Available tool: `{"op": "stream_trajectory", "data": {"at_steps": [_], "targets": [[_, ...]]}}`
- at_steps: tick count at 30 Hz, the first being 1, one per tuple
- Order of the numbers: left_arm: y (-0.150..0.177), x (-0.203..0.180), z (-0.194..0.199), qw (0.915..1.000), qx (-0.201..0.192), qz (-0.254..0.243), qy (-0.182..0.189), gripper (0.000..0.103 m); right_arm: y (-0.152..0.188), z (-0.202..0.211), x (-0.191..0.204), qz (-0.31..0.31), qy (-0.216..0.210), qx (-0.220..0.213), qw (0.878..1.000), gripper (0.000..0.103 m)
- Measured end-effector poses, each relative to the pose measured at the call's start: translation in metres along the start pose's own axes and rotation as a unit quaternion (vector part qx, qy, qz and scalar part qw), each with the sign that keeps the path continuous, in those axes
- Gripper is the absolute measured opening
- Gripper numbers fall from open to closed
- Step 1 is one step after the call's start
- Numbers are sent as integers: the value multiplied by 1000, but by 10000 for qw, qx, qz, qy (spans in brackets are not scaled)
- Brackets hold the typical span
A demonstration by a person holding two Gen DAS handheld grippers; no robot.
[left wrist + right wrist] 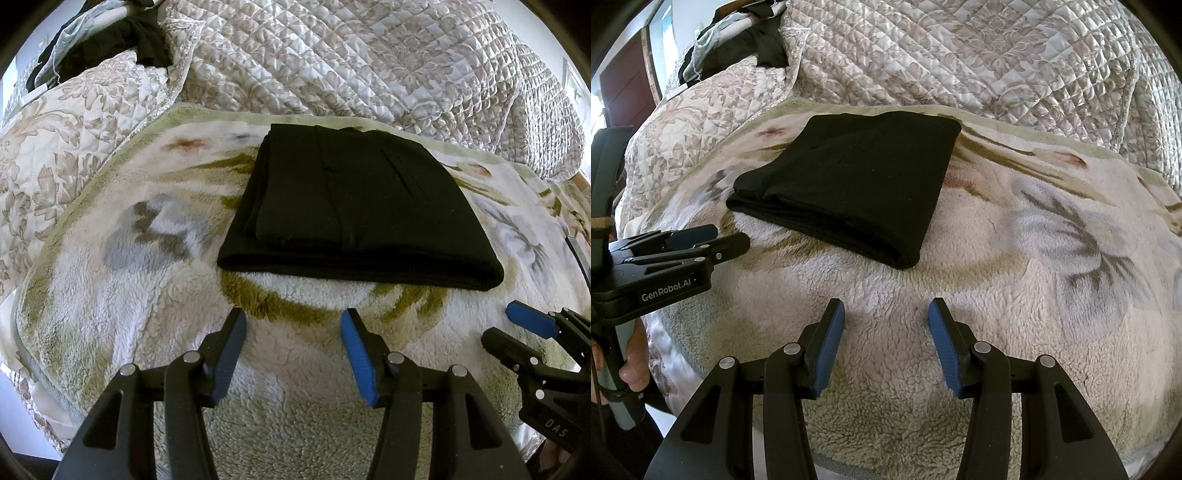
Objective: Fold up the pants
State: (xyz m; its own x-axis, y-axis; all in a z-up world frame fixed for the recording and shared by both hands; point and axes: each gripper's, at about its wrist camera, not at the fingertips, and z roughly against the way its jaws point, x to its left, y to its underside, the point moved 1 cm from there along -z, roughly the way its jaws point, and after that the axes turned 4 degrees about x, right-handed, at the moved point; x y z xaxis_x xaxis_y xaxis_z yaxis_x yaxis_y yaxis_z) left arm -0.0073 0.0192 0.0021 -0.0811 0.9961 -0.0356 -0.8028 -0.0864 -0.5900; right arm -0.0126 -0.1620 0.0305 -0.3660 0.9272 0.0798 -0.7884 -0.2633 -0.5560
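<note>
Quilted bedding [369, 55] in a pale damask print covers the bed, and over it lies a fleecy blanket [147, 295] with faded flowers, which serves as the working surface. On that blanket sit the black pants [354, 206], already reduced to a compact, thick rectangle with several layers stacked and a rounded fold along the near edge. A heap of dark clothing [110, 40] rests far off at the head of the bed, well apart from the work.

Both pairs of tongs hover above the fleece with nothing between their blue pads. The left tongs [293, 314] stand spread wide, and the right tongs [886, 304] likewise gape, holding nothing. In the right wrist view the left tongs [713, 238] appear side-on at the left edge, near the bundle's near-left corner.

The pants [849, 184] lie ahead of both tools, just beyond the fingertips. From the left tool the bundle is dead ahead, its near folded edge running crosswise to the fingers; from the right tool it sits ahead and to the left, seen cornerwise. The left hand looks the nearer of the two.

Judging by the tidy stack, the folding seems essentially done; any coming move would likely be a last smoothing or withdrawal.
</note>
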Motion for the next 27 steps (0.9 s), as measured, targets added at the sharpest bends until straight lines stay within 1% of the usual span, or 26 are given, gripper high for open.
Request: {"op": "stream_trajectory", "data": {"at_steps": [27], "targets": [[0, 0, 0, 10000, 12, 1, 6, 57, 0, 0, 1, -2, 4, -5, 10000, 49]]}}
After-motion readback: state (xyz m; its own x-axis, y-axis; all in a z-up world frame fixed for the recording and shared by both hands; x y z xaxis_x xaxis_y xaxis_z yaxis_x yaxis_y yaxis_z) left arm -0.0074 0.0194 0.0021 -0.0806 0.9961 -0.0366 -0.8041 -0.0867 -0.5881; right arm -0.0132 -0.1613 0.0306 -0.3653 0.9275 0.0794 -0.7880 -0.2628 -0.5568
